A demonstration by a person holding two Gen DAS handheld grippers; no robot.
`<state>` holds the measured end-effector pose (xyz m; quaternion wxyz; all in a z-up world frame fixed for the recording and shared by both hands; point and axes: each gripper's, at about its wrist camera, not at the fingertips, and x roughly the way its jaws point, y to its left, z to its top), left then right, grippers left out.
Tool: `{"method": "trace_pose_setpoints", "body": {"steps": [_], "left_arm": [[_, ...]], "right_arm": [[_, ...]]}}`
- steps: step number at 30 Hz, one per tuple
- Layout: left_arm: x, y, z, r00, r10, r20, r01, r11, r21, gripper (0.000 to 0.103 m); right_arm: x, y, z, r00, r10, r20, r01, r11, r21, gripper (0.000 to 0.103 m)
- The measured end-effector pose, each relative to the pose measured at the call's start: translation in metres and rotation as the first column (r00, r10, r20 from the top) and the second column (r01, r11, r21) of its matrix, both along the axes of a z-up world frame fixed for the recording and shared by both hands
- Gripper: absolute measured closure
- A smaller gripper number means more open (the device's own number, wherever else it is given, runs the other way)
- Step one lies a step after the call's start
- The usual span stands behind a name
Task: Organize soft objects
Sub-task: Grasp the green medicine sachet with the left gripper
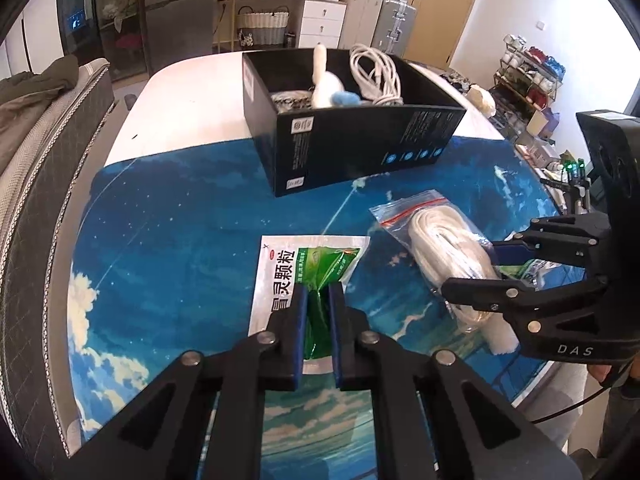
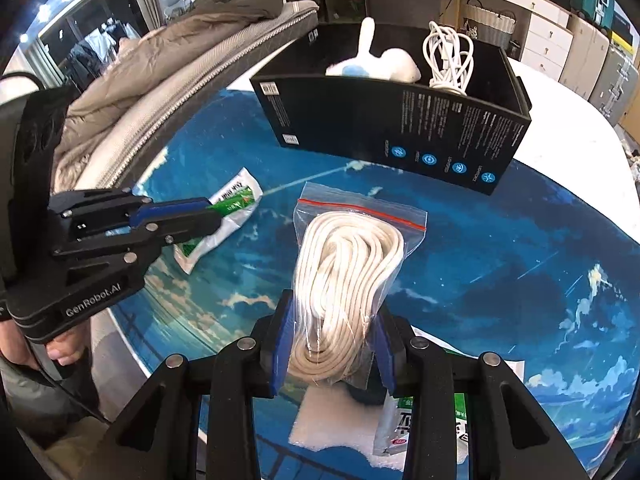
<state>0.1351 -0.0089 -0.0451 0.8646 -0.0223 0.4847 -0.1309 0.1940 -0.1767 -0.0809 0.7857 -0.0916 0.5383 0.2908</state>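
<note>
Nearest, the left gripper (image 1: 318, 304) is clamped on a flat white-and-green foil sachet (image 1: 296, 276) printed with Chinese characters, its green middle crumpled between the blue pads, lying on the blue sky-print mat (image 1: 180, 240). Just beside it, the right gripper (image 2: 332, 344) squeezes a clear zip bag of coiled white rope (image 2: 348, 264), red seal strip at its far end, the bag pinched narrow where the pads press. Farther back on the mat stands an open black cardboard box (image 1: 360, 148) holding a white-and-blue plush toy (image 1: 326, 88) and a bundled white cable (image 1: 374, 74).
</note>
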Motion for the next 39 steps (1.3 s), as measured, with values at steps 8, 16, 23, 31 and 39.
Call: {"method": "trace_pose_setpoints", "body": {"steps": [8,16,23,31,39], "left_arm": [[-0.004,-0.001,0.016,0.999,0.011,0.05,-0.01,1.0,-0.016,0.101],[-0.001,0.002,0.01,1.0,0.028,0.015,-0.028,1.0,-0.008,0.013],[0.006,-0.001,-0.02,0.998,0.029,-0.05,-0.022,0.992,0.123,0.02],[0.009,-0.005,-0.013,1.0,0.019,0.002,-0.019,0.992,0.121,0.085],[-0.001,-0.006,-0.006,1.0,0.005,0.009,-0.006,0.998,0.07,0.087]], "right_arm": [[-0.003,-0.017,0.01,1.0,-0.017,0.016,0.016,1.0,0.017,0.067],[-0.005,-0.019,0.01,1.0,-0.007,0.007,0.007,1.0,0.021,0.067],[-0.005,-0.011,0.003,1.0,-0.007,0.004,0.007,1.0,0.02,0.067],[-0.007,-0.006,0.0,1.0,-0.007,-0.003,0.007,1.0,0.025,0.067],[-0.01,-0.006,0.007,1.0,-0.001,0.02,0.0,0.998,0.06,0.067]]}}
